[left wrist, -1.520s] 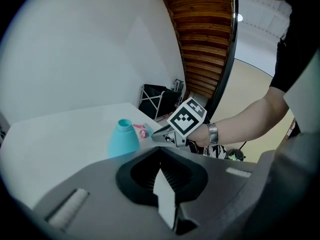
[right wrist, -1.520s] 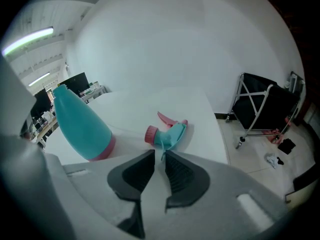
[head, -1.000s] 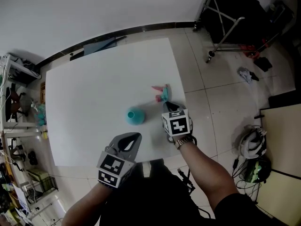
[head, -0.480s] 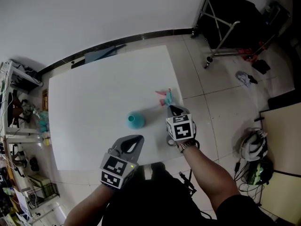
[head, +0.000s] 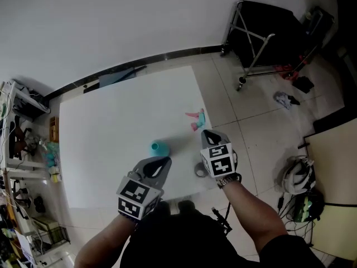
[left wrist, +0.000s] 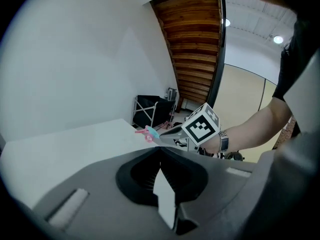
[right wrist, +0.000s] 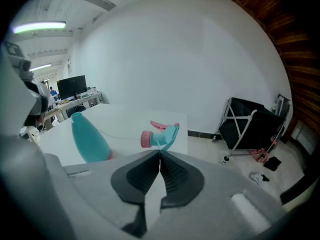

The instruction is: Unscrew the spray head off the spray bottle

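Observation:
A teal spray bottle (head: 159, 147) (right wrist: 89, 138) stands upright and headless on the white table (head: 111, 127). Its teal and pink spray head (head: 196, 118) (right wrist: 160, 134) (left wrist: 148, 132) lies on its side near the table's right edge, apart from the bottle. My right gripper (head: 207, 134) (right wrist: 159, 155) hangs shut and empty just short of the spray head, above the table's near right corner. My left gripper (head: 162, 162) (left wrist: 160, 149) is shut with nothing in it, near the front edge below the bottle.
A black folding cart (head: 262, 32) (right wrist: 247, 129) stands on the tiled floor at the back right. Cluttered shelves (head: 28, 149) line the left side. A helmet and bags (head: 298, 177) lie on the floor at the right.
Both grippers have lifted and drawn back toward the table's near edge. The right one has come away from the spray head, which stays lying on the table. The bottle has not moved.

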Tool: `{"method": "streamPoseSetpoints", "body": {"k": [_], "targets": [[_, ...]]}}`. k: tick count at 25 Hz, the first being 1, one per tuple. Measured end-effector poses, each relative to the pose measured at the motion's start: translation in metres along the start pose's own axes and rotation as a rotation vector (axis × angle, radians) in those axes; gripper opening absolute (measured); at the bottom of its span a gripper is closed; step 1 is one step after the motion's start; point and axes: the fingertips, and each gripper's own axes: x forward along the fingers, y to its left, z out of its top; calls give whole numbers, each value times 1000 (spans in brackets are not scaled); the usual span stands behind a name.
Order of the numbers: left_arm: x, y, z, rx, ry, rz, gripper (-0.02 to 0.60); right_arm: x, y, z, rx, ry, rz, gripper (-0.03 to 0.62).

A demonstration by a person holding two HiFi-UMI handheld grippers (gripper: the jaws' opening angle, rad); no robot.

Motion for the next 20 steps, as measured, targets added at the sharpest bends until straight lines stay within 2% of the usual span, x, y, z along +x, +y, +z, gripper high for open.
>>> {"method": "streamPoseSetpoints", "body": {"k": [4,11,20], "targets": [[-4,6,23,43,-45,-5,28,-21,6,19,-104,-51,-10,-3],[-9,-1,54,81,-75,-71,68,-56,11,39,-334,-133,-50,-3],[-11,-5,65,85,-89,-124,106,-83,18,57,-425,-190,-118,-3]]}}
